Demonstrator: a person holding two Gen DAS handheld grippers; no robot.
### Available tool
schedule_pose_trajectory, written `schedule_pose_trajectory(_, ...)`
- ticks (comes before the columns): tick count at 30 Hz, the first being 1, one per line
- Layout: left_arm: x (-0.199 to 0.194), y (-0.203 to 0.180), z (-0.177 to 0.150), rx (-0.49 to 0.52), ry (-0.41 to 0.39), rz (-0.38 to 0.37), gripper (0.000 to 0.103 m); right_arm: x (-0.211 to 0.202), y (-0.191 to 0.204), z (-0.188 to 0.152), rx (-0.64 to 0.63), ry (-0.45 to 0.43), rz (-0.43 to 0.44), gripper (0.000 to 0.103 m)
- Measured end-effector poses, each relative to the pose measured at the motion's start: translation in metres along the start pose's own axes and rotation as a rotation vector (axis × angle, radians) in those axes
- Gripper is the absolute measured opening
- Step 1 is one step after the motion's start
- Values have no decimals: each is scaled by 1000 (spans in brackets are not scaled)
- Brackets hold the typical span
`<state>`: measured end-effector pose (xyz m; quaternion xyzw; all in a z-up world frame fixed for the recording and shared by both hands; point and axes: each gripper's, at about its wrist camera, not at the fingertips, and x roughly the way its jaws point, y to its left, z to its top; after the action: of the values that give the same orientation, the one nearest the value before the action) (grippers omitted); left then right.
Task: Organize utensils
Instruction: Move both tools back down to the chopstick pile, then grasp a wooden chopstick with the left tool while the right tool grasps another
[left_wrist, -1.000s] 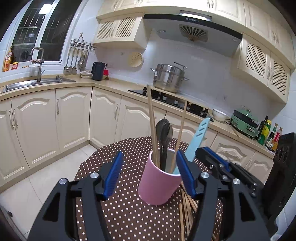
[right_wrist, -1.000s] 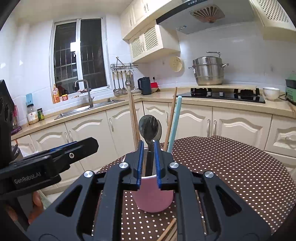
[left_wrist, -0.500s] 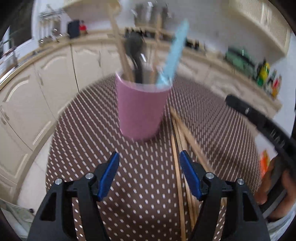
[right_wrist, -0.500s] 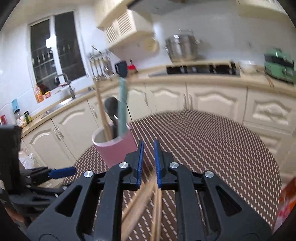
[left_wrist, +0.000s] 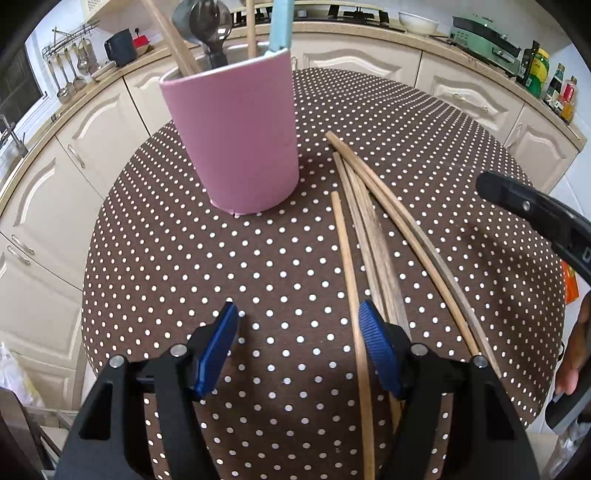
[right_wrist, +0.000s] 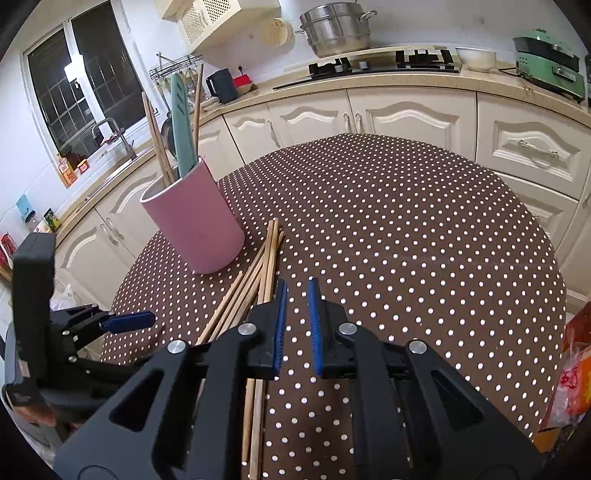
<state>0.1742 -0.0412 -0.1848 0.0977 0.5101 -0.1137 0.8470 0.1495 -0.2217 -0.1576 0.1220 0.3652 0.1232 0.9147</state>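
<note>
A pink cup (left_wrist: 236, 136) stands on the round dotted table (left_wrist: 258, 258); it holds chopsticks, a dark spoon and a teal utensil (right_wrist: 183, 125). The cup also shows in the right wrist view (right_wrist: 195, 225). Several wooden chopsticks (left_wrist: 373, 236) lie loose to the right of the cup, also seen in the right wrist view (right_wrist: 255, 280). My left gripper (left_wrist: 297, 343) is open and empty, above the table in front of the cup, its right finger over the chopsticks. My right gripper (right_wrist: 295, 325) has its jaws nearly together with nothing between them, above the table beside the chopsticks.
Cream kitchen cabinets (right_wrist: 406, 114) and a counter curve behind the table. A steel pot (right_wrist: 336, 29) and a stove sit on the counter, with a green appliance (right_wrist: 546, 62) at the right. An orange bag (right_wrist: 572, 373) lies by the table's right edge.
Both grippers pulled back from the cup and tilted down toward the table. The right gripper let go of the spoon, which stays in the cup. The left gripper stays open.
</note>
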Motion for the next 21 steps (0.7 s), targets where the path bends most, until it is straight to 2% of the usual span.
schedule_pose_trajectory(5,10,-10,7,27,10,23,67,5,1,-4,-2,33,10,13)
schedule_pose_trajectory(8,16,-9,12,-4,15,3,66,7,3,-3,-13,50,11,13)
schedule_pose_trajectory(10,18,-7,17,-20,13,-20,47,9,5,-1,-18,61,12,13)
schedule_pose_trajectory(11,18,-7,21,-21,13,-19,42,9,6,0,-26,66,9,13)
schedule_pose_trajectory(13,19,-7,24,-23,14,-32,18,12,8,1,-33,77,7,13)
schedule_pose_trajectory(15,18,-5,24,-25,11,-39,6,17,9,4,-32,99,15,13)
schedule_pose_trajectory(16,16,-4,23,-30,5,-39,6,20,10,4,-30,108,18,13)
schedule_pose_trajectory(18,13,-3,21,-39,-9,-53,6,27,12,7,-26,139,26,21)
schedule_pose_trajectory(20,9,-2,18,-42,-29,-61,6,33,14,10,-25,146,33,43)
schedule_pose_trajectory(21,6,-1,15,-44,-40,-60,6,35,15,11,-27,146,31,44)
